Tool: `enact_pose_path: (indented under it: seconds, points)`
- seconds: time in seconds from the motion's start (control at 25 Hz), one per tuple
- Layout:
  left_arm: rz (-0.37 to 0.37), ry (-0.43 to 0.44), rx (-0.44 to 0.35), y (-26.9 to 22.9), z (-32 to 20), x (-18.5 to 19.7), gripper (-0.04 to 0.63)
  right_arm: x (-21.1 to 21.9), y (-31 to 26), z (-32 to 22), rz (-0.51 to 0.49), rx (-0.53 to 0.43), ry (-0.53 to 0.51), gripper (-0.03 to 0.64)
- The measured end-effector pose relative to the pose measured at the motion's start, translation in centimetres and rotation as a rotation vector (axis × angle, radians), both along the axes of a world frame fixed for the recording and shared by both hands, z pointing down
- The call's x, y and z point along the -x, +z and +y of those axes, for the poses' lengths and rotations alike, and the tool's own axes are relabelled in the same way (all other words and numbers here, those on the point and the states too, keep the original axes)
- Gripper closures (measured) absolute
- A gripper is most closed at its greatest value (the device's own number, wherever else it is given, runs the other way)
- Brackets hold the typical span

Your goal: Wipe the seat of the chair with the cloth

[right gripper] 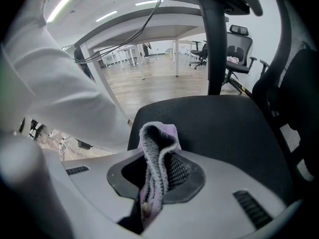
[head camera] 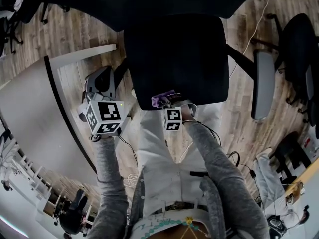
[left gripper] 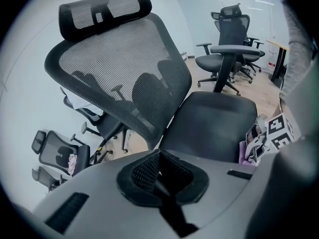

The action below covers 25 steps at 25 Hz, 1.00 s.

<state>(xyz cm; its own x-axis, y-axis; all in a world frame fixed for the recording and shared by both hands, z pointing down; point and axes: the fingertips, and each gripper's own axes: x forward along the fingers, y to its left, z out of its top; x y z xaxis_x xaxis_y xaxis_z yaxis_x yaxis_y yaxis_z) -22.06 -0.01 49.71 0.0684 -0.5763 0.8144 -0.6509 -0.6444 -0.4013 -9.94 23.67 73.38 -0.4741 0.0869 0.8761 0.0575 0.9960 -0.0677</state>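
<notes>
The black chair seat (head camera: 174, 59) fills the upper middle of the head view. A purple-grey cloth (head camera: 162, 99) lies bunched at the seat's near edge, and my right gripper (head camera: 167, 103) is shut on it. In the right gripper view the cloth (right gripper: 158, 148) stands folded up between the jaws, just over the seat (right gripper: 214, 128). My left gripper (head camera: 102, 86) hangs left of the seat, off its surface. In the left gripper view its jaws (left gripper: 158, 158) are shut on nothing and point at the seat (left gripper: 214, 121) and mesh backrest (left gripper: 119, 68).
A white desk (head camera: 30, 118) curves along the left. The chair's grey armrest (head camera: 262, 83) sticks out on the right. More office chairs (head camera: 299, 54) stand at the right edge and others (left gripper: 227, 49) across the room. Cables (head camera: 234, 158) lie on the wooden floor.
</notes>
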Motion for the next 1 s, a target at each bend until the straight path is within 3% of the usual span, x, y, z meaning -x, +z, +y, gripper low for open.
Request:
enact_pose_path:
  seconds: [0.4, 1.0]
  points:
    - [-0.013, 0.000, -0.003, -0.3, 0.1, 0.1, 0.595, -0.3, -0.1, 0.0, 0.047, -0.007, -0.071, 0.566]
    - [-0.015, 0.019, -0.001, 0.3, 0.1, 0.0, 0.597, -1.5, 0.6, 0.1, 0.015, -0.073, 0.016, 0.566]
